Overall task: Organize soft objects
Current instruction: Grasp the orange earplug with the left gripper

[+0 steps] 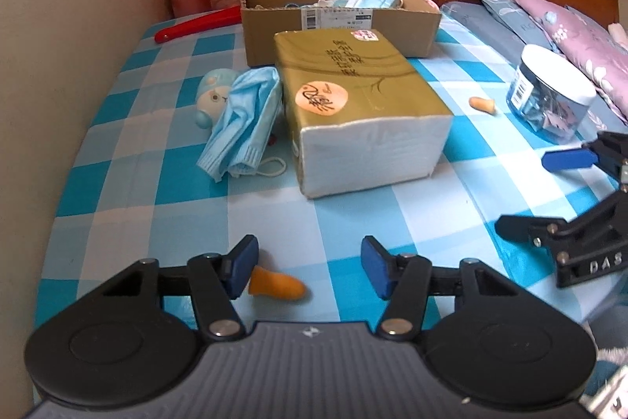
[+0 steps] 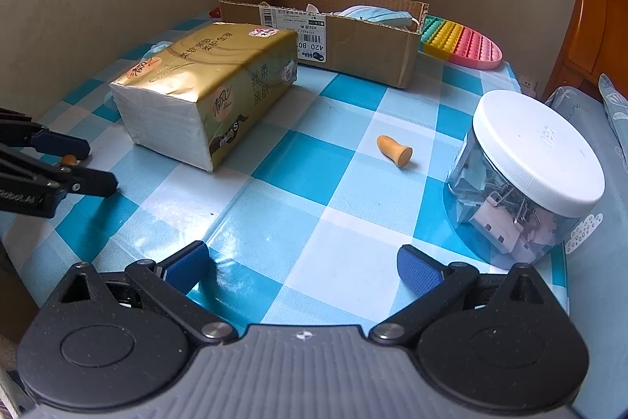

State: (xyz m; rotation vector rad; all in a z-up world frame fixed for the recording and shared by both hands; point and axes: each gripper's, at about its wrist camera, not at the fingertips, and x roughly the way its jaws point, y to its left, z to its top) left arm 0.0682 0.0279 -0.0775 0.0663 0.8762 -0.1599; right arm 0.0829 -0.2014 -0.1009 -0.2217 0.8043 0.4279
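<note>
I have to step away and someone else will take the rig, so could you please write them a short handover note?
Left gripper: open, low over the table, an orange earplug lying between its fingers, not yet gripped.
Right gripper: open, empty.
Second earplug lies loose beside the clip jar.
Cardboard box already holds face masks.
Left: both earplugs, the crumpled mask beside the tissue pack, and the small plush toy.

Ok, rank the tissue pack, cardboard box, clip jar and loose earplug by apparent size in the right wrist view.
1. tissue pack
2. cardboard box and clip jar: alike; the jar sits nearer, so unsure
3. earplug
</note>
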